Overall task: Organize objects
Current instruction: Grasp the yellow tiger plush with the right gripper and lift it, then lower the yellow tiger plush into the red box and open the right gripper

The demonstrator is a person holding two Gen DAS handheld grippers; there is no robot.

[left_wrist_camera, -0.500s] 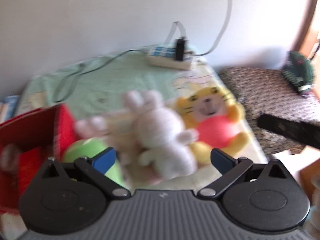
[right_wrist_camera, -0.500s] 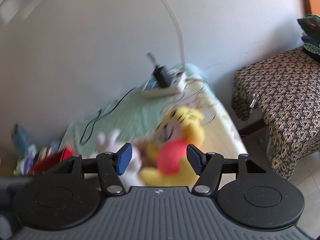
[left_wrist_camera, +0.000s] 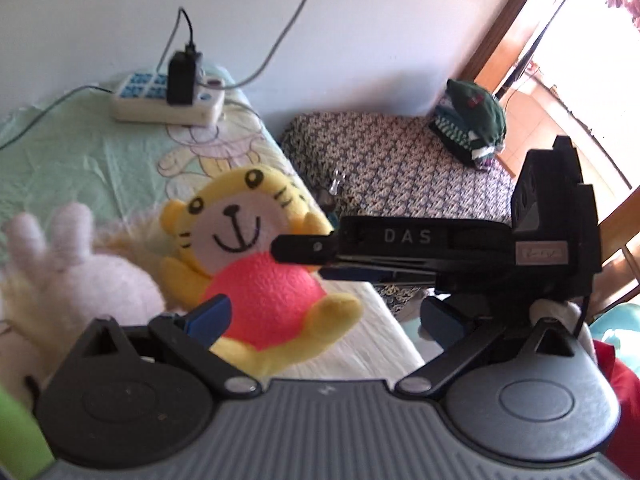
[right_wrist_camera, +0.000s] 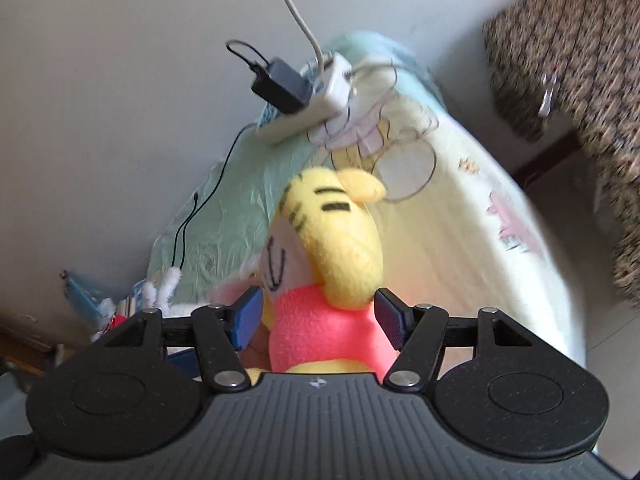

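The yellow tiger plush toy (right_wrist_camera: 336,264) in its pink shirt lies on the bed (left_wrist_camera: 80,152), near the bed's right edge, with a white rabbit plush toy (left_wrist_camera: 80,276) touching it on the side toward the bed's middle. The right tool (right_wrist_camera: 316,316) has its blue pads on either side of the tiger's pink body, the jaws spread as far apart as they go; whether the pads actually press on the fabric cannot be told. The left tool (left_wrist_camera: 324,316) hangs over the tiger's lower half with its jaws wide apart and nothing gripped. From the left wrist view the right tool (left_wrist_camera: 440,252) reaches in from the right, its tip at the tiger's cheek. A white power strip (left_wrist_camera: 168,104) with a black charger lies at the bed's far edge by the wall.
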